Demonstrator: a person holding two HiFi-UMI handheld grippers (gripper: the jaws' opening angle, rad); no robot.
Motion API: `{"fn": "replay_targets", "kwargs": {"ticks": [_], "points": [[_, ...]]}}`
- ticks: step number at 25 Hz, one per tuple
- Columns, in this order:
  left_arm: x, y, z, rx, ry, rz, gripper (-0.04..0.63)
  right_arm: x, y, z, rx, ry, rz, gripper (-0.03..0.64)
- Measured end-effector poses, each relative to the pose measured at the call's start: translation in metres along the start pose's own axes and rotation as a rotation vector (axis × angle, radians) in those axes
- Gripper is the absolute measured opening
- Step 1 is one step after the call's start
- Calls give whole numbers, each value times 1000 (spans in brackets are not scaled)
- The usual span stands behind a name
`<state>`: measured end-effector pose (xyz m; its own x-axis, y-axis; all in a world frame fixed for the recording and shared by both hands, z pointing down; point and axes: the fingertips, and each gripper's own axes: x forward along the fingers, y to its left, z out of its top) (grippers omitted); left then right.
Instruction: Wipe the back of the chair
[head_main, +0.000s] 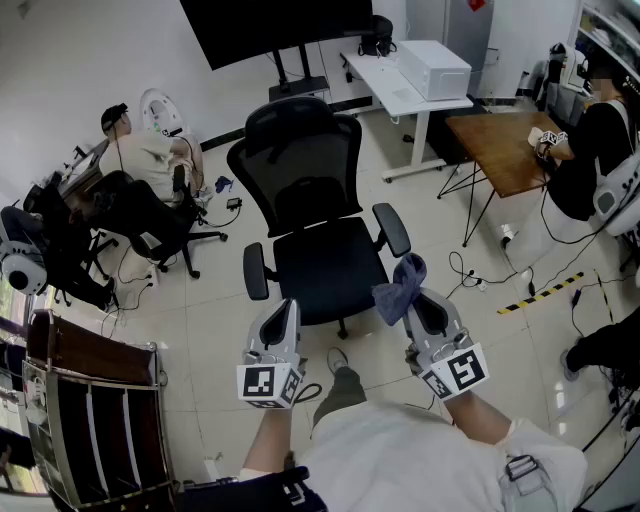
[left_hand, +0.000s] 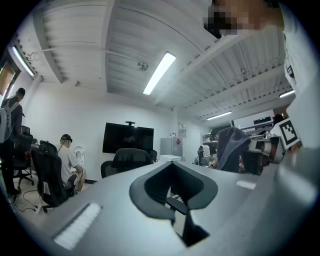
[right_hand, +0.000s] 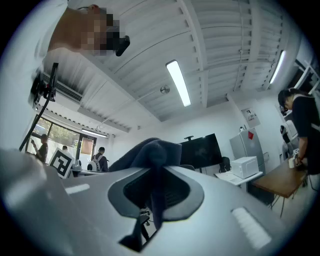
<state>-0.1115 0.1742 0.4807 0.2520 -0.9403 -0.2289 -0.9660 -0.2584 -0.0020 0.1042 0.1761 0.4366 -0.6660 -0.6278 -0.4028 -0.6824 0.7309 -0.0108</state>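
Observation:
A black mesh office chair (head_main: 310, 215) stands on the tile floor in front of me, seat towards me and backrest (head_main: 298, 160) on the far side. My right gripper (head_main: 417, 303) is shut on a blue-grey cloth (head_main: 398, 286), held just over the chair's right front corner, below the right armrest (head_main: 391, 228). In the right gripper view the cloth (right_hand: 150, 152) bunches over the pinched jaw tips. My left gripper (head_main: 283, 308) hangs shut and empty by the seat's left front corner. The left gripper view shows the chair (left_hand: 131, 158) far off and the cloth (left_hand: 231, 148) at right.
A seated person (head_main: 150, 160) with another black chair (head_main: 140, 215) is at the left. A white desk (head_main: 400, 85) and a wooden table (head_main: 500, 145) with a second person (head_main: 590, 150) stand at the right. Cables (head_main: 480, 275) lie on the floor. A dark cabinet (head_main: 90, 420) is near left.

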Motion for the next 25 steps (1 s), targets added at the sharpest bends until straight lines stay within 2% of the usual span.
{"fn": "replay_targets", "kwargs": {"ticks": [6,11,17,21,23,25], "points": [[69,80,16,7,-24,-25,127,92,-21,-13,-14,-21,-33,34],[114,124,2,17,-10,-19,127,147,-38,-43,2,-9,-46,34],[147,140,-22,-3,13,0,127,183,-60,-67,25,18,-12,34],[167,135,-22,-8,12,-11,127,212,-86,-86,14,34,-3,34],[170,138,-23,-10,15,7,127,246,-103,-116,30,52,4,33],[170,138,-21,-2,10,29,127,299,-122,-164,50,94,15,32]]}}
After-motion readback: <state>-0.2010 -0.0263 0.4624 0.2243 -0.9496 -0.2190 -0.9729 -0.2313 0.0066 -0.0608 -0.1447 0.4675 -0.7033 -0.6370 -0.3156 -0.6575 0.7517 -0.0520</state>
